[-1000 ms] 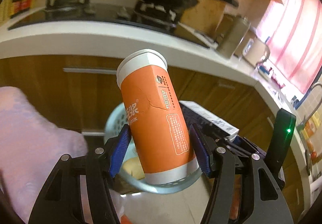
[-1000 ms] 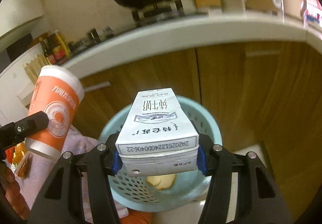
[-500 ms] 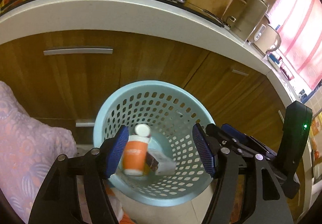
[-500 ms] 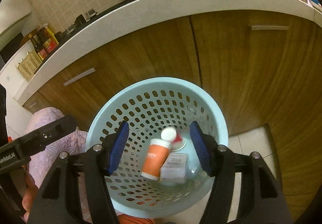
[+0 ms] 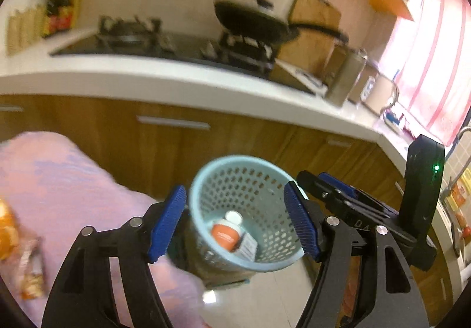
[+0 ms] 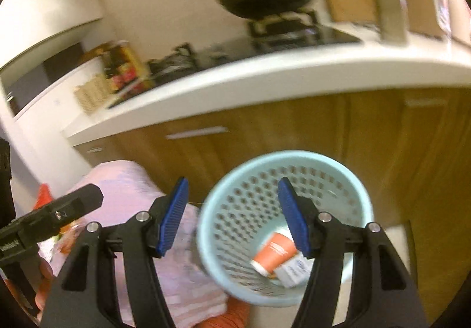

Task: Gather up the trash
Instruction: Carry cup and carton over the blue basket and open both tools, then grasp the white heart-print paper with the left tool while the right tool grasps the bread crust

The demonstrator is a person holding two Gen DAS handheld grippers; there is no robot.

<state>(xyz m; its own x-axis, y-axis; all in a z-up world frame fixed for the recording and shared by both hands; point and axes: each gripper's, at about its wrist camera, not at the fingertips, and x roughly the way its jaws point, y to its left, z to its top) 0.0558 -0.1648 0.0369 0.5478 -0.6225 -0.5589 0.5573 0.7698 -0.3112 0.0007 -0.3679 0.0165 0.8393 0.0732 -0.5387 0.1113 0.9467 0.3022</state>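
Note:
A light blue perforated basket (image 5: pixel 235 158) (image 6: pixel 294 155) stands on the floor in front of the wooden cabinets. An orange paper cup (image 5: pixel 225 235) (image 6: pixel 273 251) and a white milk carton (image 5: pixel 248 246) (image 6: pixel 294 270) lie in its bottom. My left gripper (image 5: pixel 235 189) hangs above and short of the basket. Its jaws are opening and nothing is between the blue pads. My right gripper (image 6: pixel 232 183) is also open and empty, above the basket's left rim. Each view shows the other gripper at its edge.
A pink patterned cloth (image 5: pixel 73 180) (image 6: pixel 123 180) lies left of the basket, with orange wrappers (image 5: pixel 29 269) on it. A white counter edge (image 5: pixel 176 83) overhangs the cabinets and carries a stove and a black pan (image 5: pixel 253 21). Pale floor tile (image 5: pixel 265 298) shows below the basket.
A second ago the left gripper held the orange cup and the right held the milk carton. Both items now lie in the basket, and both grippers have drawn up and back.

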